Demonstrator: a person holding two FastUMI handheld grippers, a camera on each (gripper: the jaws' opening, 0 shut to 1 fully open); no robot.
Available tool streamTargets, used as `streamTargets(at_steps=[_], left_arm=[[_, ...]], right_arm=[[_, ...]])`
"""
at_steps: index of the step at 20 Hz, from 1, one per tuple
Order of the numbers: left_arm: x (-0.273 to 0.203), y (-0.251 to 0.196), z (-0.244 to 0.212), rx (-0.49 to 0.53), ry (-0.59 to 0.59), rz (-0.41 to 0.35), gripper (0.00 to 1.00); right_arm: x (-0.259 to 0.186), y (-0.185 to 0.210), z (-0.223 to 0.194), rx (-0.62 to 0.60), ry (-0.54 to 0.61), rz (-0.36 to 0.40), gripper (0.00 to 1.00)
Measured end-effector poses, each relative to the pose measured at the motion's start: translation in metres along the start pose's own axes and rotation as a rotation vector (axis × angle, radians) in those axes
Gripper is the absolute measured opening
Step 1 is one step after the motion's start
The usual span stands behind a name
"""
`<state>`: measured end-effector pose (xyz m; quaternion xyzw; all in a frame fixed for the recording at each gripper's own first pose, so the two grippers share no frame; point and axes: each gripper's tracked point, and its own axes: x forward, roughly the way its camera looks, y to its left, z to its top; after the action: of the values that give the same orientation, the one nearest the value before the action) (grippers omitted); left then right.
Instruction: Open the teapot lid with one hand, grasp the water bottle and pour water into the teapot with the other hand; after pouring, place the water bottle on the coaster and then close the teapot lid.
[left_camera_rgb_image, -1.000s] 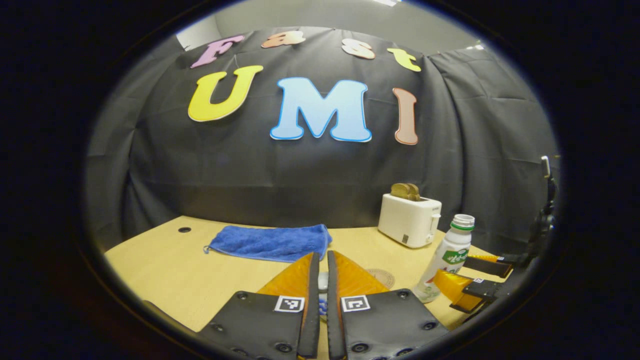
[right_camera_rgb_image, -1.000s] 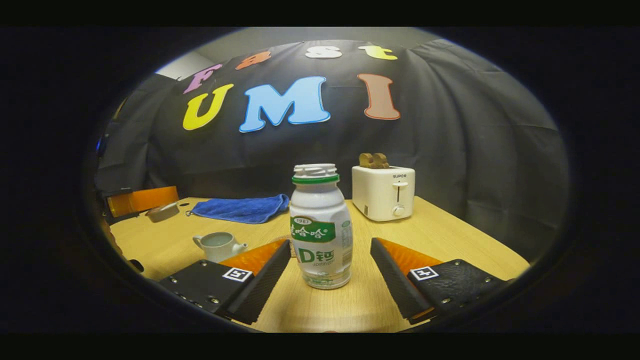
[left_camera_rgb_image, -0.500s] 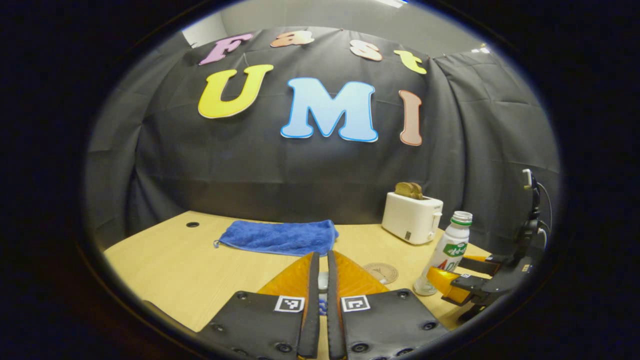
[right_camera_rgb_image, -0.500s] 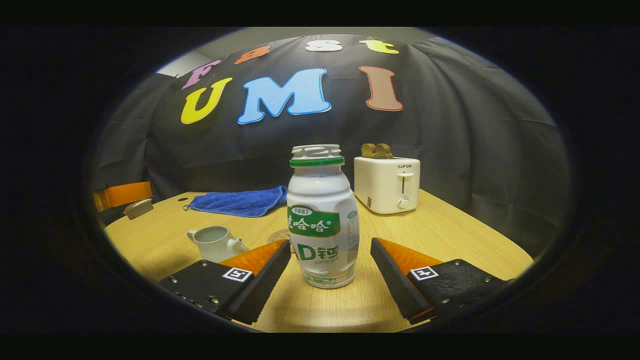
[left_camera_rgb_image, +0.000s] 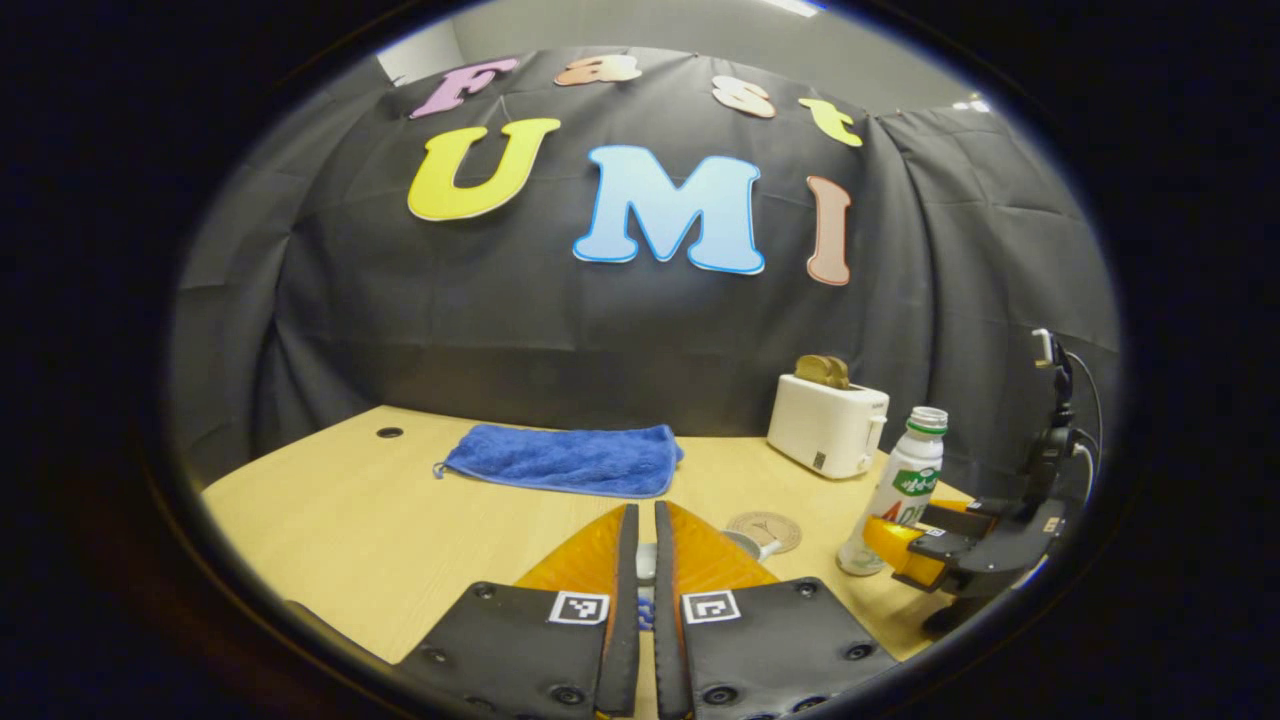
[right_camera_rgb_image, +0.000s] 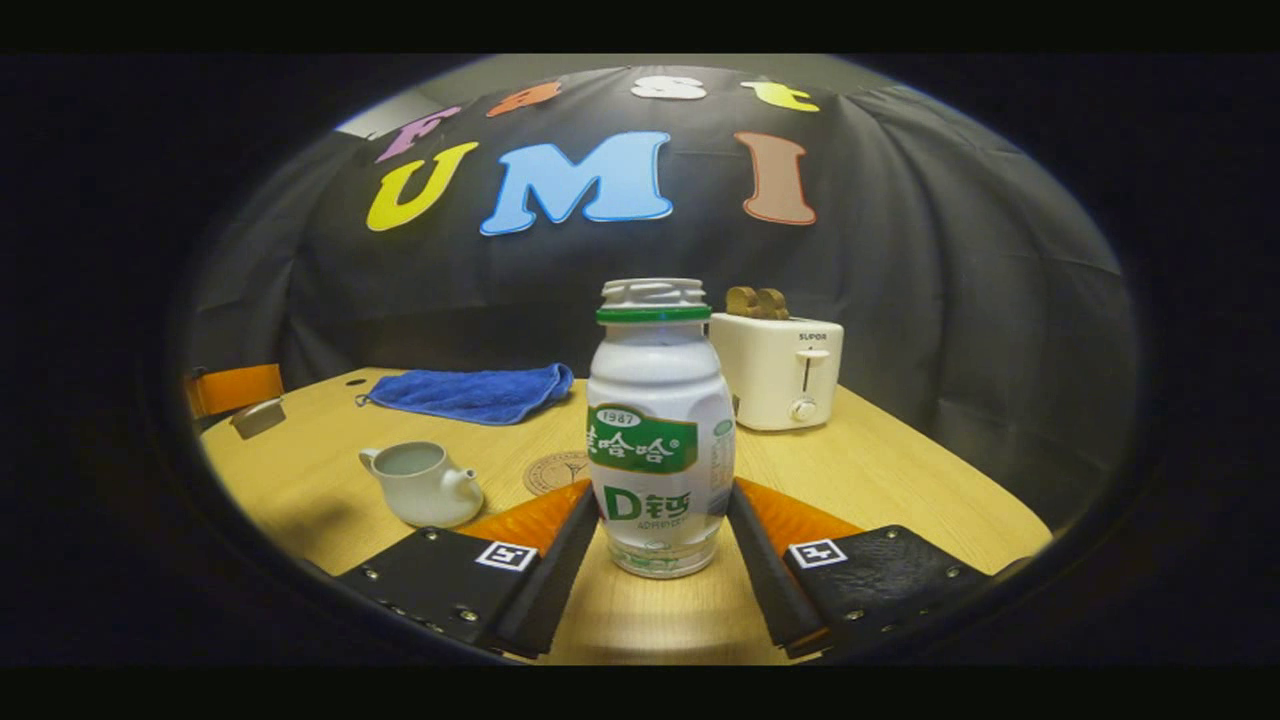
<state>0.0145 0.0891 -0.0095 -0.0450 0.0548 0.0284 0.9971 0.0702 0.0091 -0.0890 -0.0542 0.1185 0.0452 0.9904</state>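
Note:
A white bottle (right_camera_rgb_image: 658, 420) with a green collar and no cap stands upright on the wooden table. My right gripper (right_camera_rgb_image: 662, 490) has a finger pressed against each of its sides, low on the body. In the left gripper view, the bottle (left_camera_rgb_image: 905, 480) and that gripper (left_camera_rgb_image: 925, 535) are at the right. The white teapot (right_camera_rgb_image: 420, 485) sits open, left of the bottle. My left gripper (left_camera_rgb_image: 641, 515) is shut on the teapot lid (left_camera_rgb_image: 646, 562), a pale bit between its fingers. In the right gripper view, the lid (right_camera_rgb_image: 258, 415) hangs at the far left. A round coaster (right_camera_rgb_image: 557, 470) lies behind the teapot.
A white toaster (right_camera_rgb_image: 780, 370) with bread in it stands at the back right, just behind the bottle. A folded blue towel (right_camera_rgb_image: 470, 392) lies at the back of the table (right_camera_rgb_image: 880, 480). A small round hole (left_camera_rgb_image: 389, 433) is in the far left corner.
My right gripper's fingers have moved in from wide apart onto the bottle's sides. The left gripper, still holding the lid, has drifted slightly away from the teapot.

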Motion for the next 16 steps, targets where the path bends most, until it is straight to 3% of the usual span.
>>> streamTargets(at_steps=[9,14,15,16], left_arm=[[-0.009,0.03,-0.012,-0.024,0.018,0.026,0.17],[-0.011,0.038,-0.02,-0.046,0.028,0.03,0.17],[-0.01,0.039,-0.022,-0.048,0.03,0.03,0.13],[-0.01,0.039,-0.023,-0.048,0.031,0.031,0.17]], right_arm=[[0.001,-0.005,0.024,-0.435,-0.008,-0.124,0.77],[0.002,0.004,0.026,-0.483,-0.014,-0.115,0.71],[0.003,0.003,0.027,-0.471,-0.017,-0.116,0.71],[0.004,0.003,0.026,-0.466,-0.018,-0.115,0.71]])
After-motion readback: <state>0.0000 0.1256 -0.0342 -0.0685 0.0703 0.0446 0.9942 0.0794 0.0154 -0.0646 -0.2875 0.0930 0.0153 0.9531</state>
